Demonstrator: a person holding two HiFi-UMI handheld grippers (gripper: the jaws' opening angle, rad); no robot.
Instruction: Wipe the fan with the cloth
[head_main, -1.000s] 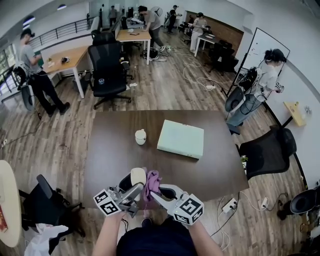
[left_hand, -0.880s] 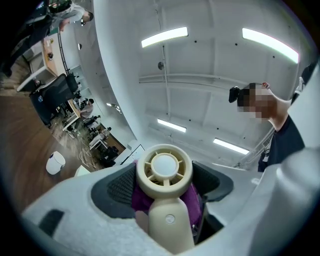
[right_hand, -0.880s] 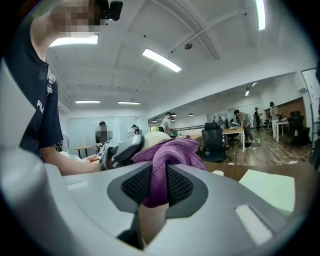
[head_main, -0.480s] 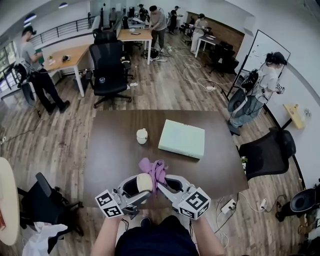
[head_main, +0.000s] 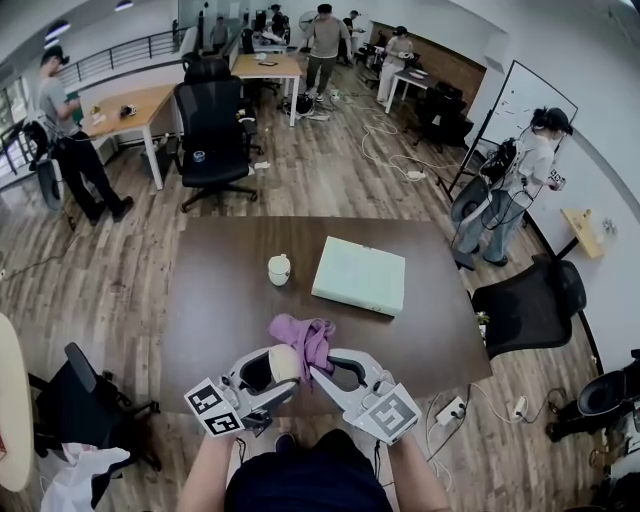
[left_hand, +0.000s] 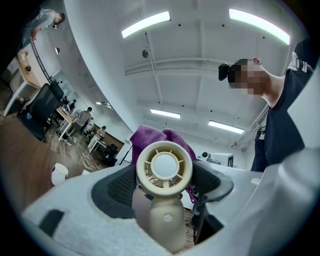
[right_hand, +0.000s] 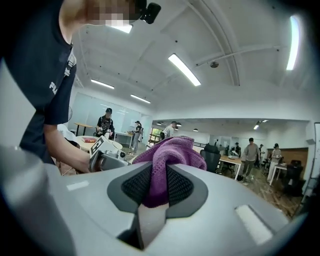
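Over table (head_main: 220, 300): left fingers (left_hand: 117, 187) clamp cream round-grilled fan (left_hand: 164, 167); right fingers (right_hand: 137, 185) pinch bunched purple cloth (right_hand: 172, 152).

Purple cloth (head_main: 300, 336), cream fan (left_hand: 164, 167), pale green box (head_main: 360, 275), brown table (head_main: 220, 295)

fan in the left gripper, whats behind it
The purple cloth bunches right behind the fan head, its top and right edge showing. The fan covers the cloth's middle, so contact there cannot be seen.
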